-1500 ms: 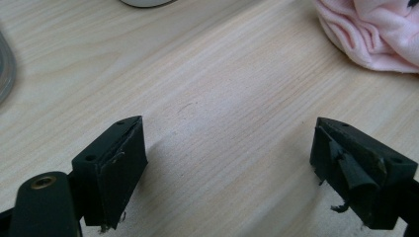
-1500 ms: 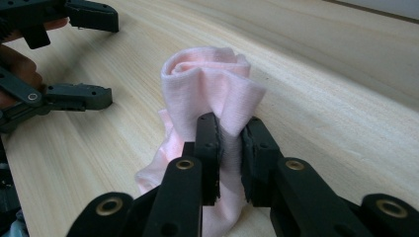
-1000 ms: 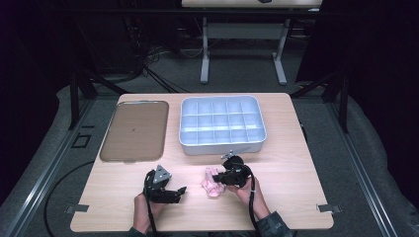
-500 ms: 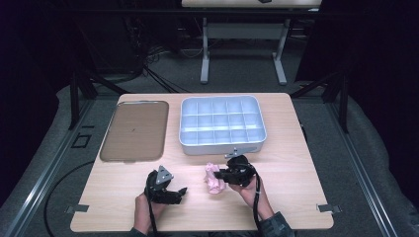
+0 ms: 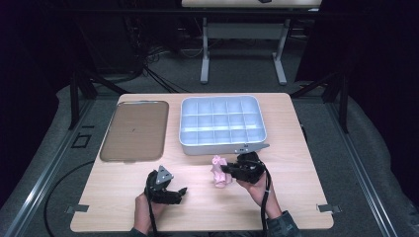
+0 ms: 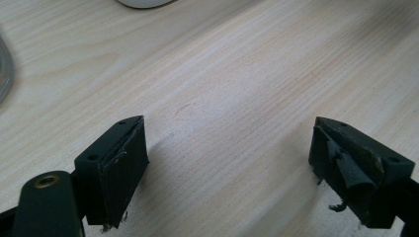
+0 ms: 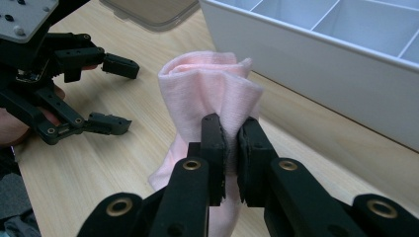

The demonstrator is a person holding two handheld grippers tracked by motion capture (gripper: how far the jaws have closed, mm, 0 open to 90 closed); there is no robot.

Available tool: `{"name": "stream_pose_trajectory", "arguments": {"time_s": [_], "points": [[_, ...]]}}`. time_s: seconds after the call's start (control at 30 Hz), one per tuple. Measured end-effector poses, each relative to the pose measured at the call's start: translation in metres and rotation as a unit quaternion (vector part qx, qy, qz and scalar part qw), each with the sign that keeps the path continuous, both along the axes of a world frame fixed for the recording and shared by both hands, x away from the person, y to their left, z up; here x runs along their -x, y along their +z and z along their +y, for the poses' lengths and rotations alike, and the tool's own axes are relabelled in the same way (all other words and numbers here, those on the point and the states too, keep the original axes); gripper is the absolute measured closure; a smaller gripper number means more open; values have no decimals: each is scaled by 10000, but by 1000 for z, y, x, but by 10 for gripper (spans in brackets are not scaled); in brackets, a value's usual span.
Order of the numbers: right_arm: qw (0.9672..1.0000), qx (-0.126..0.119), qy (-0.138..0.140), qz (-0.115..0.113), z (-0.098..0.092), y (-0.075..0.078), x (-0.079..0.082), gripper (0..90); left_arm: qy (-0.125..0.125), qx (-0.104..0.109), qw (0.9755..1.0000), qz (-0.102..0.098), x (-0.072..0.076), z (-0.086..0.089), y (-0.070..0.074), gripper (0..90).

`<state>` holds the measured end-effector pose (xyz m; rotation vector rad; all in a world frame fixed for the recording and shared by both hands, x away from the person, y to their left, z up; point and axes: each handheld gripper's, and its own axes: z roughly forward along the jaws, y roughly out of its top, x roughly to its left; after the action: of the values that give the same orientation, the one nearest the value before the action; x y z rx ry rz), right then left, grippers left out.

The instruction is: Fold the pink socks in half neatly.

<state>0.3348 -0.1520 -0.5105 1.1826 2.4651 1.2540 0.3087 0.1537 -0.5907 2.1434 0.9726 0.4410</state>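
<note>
Fingers of right gripper (image 7: pixel 230 143) pinch pink cloth (image 7: pixel 207 94) above wooden table (image 5: pixel 296 197); left gripper (image 6: pixel 230 168) spread.

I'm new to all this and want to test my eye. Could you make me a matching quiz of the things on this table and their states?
Things:
1. pink sock
2. left gripper
3. white divided box
4. brown lid

States:
A. lies flat on the table, left of the box
B. jaws open, nothing between them
C. pinched in the right gripper
D. compartments empty

Pairs: 1-C, 2-B, 3-D, 4-A
</note>
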Motion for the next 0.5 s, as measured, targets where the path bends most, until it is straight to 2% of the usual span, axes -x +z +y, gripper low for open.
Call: {"name": "stream_pose_trajectory", "arguments": {"time_s": [0.5], "points": [[9994, -92, -275, -207, -23, 16, 4, 834, -1, -1, 10000, -2, 0, 0, 0, 149]]}}
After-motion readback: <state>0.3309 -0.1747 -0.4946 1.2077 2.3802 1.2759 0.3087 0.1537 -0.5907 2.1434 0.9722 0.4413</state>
